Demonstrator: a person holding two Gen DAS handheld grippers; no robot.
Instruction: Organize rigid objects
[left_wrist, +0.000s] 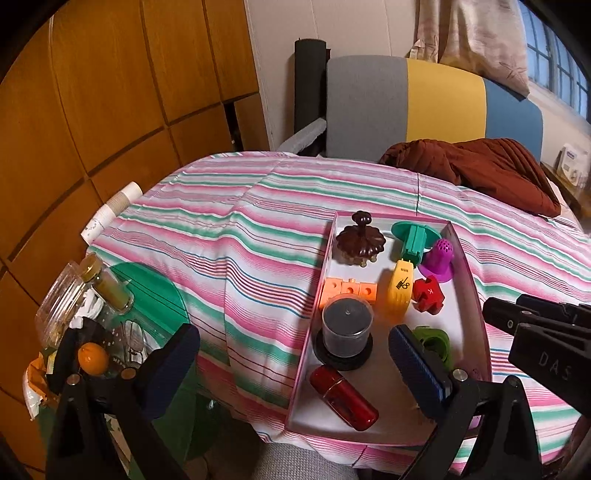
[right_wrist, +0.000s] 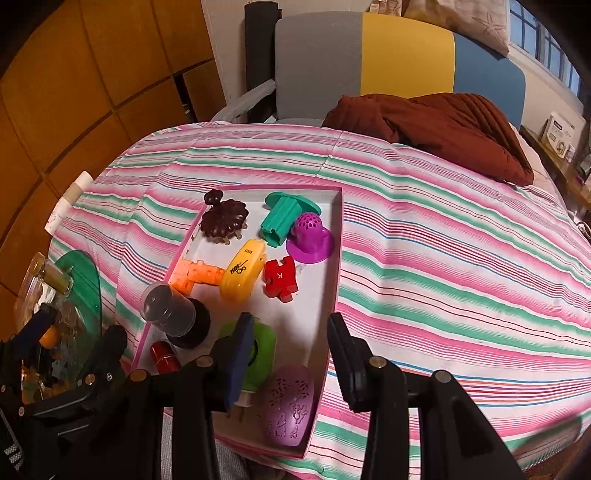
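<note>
Left wrist view
Tray: the pink tray (left_wrist: 314, 314) lies on the striped bed (left_wrist: 221, 229), so the small hard things stay in one place.
Left tongs: the left tongs (left_wrist: 291, 363) are wide and hold nothing. One finger hangs over the tray, the other is out over the bed edge.
Near them: a grey cup (left_wrist: 347, 326) on a black disc, and a red tube (left_wrist: 343, 397) on its side.
Right tongs: the right tongs (left_wrist: 524, 325) poke in from the right edge. I cannot tell their gap here.

Right wrist view
Right tongs: the right tongs (right_wrist: 291, 354) are part open and empty.
Under them: the green block (right_wrist: 258, 354) beside one finger, and the purple oval (right_wrist: 290, 404), both in the tray's near end.
Guess: the block looks just put down.
Far end: brown lid (right_wrist: 223, 218), teal piece (right_wrist: 284, 216), purple cone (right_wrist: 310, 236), yellow toy (right_wrist: 242, 275), red puzzle piece (right_wrist: 280, 278), orange blocks (right_wrist: 195, 275).
</note>
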